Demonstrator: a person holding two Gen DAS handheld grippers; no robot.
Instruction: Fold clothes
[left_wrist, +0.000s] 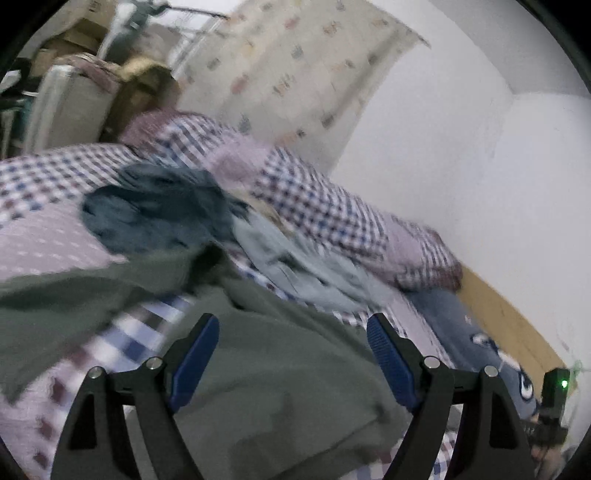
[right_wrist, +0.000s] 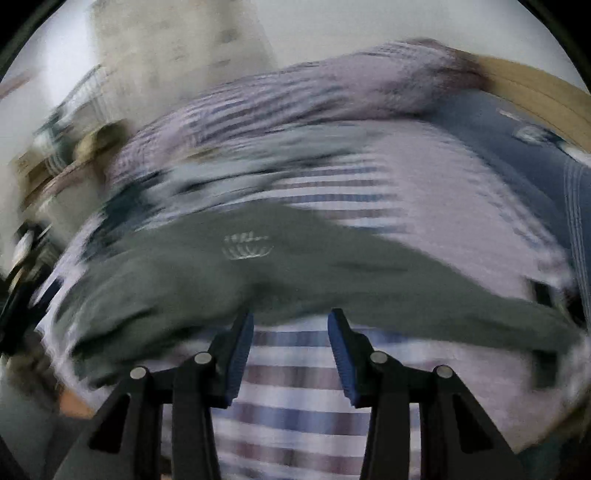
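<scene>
A grey-green garment (left_wrist: 280, 376) lies spread on the checked bed cover (left_wrist: 44, 177). My left gripper (left_wrist: 293, 325) is open just above it, with nothing between its blue pads. In the blurred right wrist view the same garment (right_wrist: 295, 269) stretches across the bed, a white crown logo (right_wrist: 245, 245) showing on it. My right gripper (right_wrist: 291, 319) is open at the garment's near edge, over the checked cover (right_wrist: 295, 398), holding nothing.
A dark teal garment (left_wrist: 155, 210) and a pale blue one (left_wrist: 295, 266) lie heaped behind the grey-green one. A checked pillow (left_wrist: 369, 225) and a blue pillow (left_wrist: 476, 339) sit by the white wall (left_wrist: 480, 166). Boxes and a suitcase (left_wrist: 70, 99) stand at the far left.
</scene>
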